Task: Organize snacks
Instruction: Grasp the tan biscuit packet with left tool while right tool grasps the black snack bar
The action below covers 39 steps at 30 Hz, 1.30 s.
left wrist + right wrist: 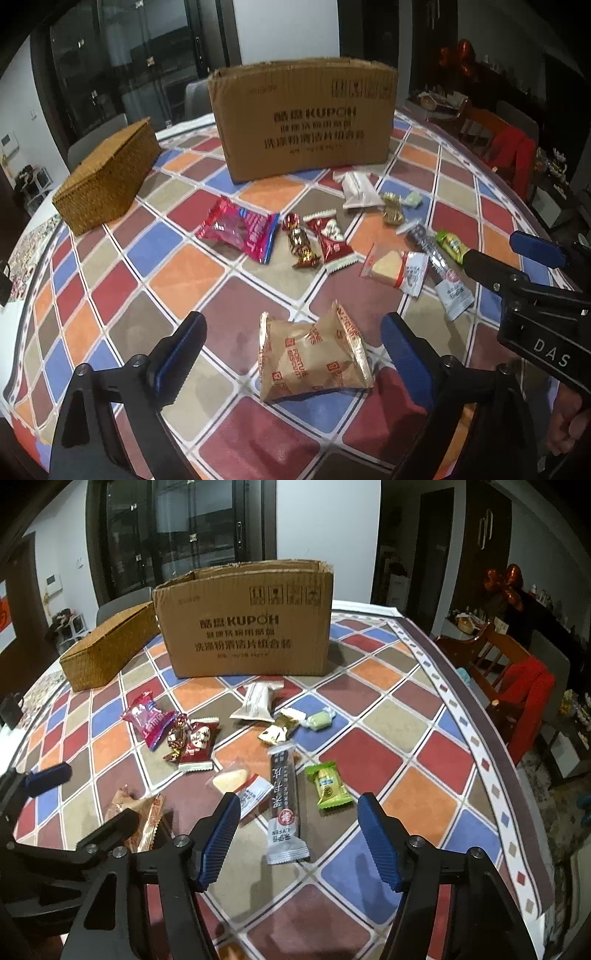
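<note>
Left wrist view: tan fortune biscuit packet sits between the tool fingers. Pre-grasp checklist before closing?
1. Left tool open: ok, jaws spread wide.
2. Tan foil fortune biscuit packet between the fingers: ok, roughly centred, lying on the checkered tablecloth.
3. Fingers clear of the packet: ok, a gap shows on both sides.
4. Neighbouring snacks clear: ok, the clear-wrapped yellow wafer lies apart, farther back.
5. Right tool out of the way: ok, open, off to the right over the long dark bar packet.
6. Brown cardboard box open on top: ok; contents cannot tell.
</note>
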{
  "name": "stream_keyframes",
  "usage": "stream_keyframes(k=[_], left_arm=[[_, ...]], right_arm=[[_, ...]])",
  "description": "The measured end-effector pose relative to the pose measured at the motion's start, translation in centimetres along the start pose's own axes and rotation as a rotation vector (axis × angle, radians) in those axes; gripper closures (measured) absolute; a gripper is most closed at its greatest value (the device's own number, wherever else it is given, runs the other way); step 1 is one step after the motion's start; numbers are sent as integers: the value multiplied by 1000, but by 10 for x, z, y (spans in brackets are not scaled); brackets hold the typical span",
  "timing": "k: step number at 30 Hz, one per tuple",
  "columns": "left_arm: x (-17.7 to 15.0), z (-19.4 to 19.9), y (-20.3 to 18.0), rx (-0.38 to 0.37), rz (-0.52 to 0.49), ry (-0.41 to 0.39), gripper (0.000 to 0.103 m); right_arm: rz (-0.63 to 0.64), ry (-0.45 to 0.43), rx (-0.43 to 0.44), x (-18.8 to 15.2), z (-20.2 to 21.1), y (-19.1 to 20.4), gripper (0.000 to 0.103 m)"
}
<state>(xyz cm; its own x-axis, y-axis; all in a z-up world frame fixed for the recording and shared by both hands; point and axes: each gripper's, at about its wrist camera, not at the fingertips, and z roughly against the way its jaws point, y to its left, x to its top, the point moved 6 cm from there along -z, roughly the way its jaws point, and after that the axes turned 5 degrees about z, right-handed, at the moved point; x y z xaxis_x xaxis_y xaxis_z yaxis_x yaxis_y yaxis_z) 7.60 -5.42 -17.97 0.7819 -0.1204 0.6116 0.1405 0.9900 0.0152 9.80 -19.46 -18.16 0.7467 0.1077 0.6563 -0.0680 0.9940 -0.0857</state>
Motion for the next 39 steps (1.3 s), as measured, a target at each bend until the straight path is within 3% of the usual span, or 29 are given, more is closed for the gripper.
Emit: stream_keyframes(k=[8, 16, 20, 28, 39], left_arm=[[-9, -17, 1, -6, 14, 50, 14], [-17, -32, -1, -25, 20, 108, 24], [-19, -36, 0, -37, 30, 124, 32], [-18, -37, -1, -62, 31, 128, 40], [-14, -34, 1, -69, 38, 121, 48]], right_arm=[[10, 56, 26, -11, -22, 5, 46], [22, 89, 35, -17, -39, 7, 48], [21, 107, 42, -16, -45, 8, 59], [24, 143, 62, -17, -58, 10, 78], [24, 136, 79, -14, -52, 15, 84]])
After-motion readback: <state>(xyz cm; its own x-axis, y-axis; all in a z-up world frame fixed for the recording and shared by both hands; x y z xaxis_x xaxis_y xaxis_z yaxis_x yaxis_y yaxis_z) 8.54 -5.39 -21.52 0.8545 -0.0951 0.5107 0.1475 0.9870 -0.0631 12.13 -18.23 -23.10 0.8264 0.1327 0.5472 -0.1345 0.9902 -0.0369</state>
